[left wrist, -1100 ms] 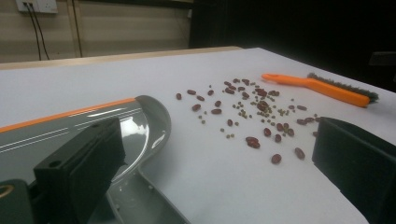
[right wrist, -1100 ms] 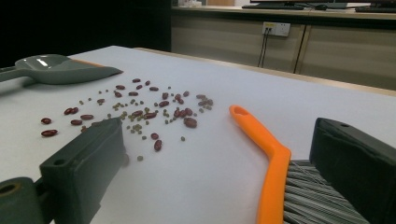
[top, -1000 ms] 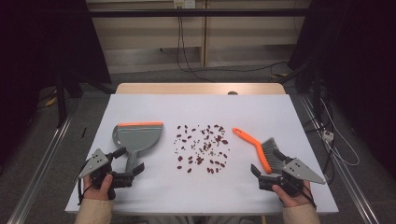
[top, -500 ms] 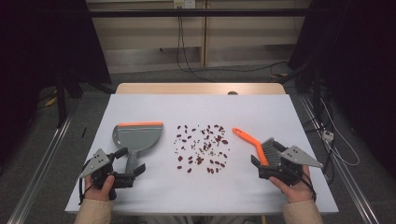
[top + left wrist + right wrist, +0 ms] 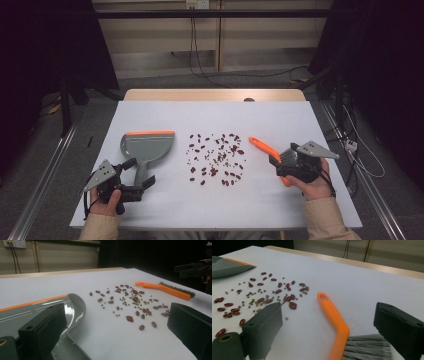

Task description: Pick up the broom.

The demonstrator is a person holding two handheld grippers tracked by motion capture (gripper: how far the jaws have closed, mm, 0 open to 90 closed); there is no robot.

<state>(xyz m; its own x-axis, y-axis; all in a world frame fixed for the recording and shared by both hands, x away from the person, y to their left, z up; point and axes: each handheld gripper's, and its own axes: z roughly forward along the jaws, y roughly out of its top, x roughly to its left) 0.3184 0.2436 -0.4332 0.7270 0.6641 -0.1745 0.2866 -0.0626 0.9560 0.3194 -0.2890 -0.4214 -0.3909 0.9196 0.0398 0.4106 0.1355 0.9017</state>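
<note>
You sit at a bench (image 5: 165,112) covered in white, holding a gripper in each hand. Your left gripper (image 5: 142,186) hovers near the bench's near-left corner, its jaws spread apart and holding nothing. In the left gripper view the dustpan's handle runs in between those jaws, though you cannot tell whether either jaw touches it. The dustpan (image 5: 146,148) is grey with an orange lip, and lies flat on the left half of the bench, lip toward the far edge, handle toward you.

At the middle of the bench lies a loose scatter of beans (image 5: 216,158), dark red ones mixed with smaller greenish ones, just beside the dustpan's right side.

Your right gripper (image 5: 277,165) is over the right half of the bench, jaws wide apart and gripping nothing. In the right gripper view the brush (image 5: 336,320) lies between the jaws, clear of both. Its orange handle points toward the beans and the far edge, with its grey bristles (image 5: 369,348) at your end.
</note>
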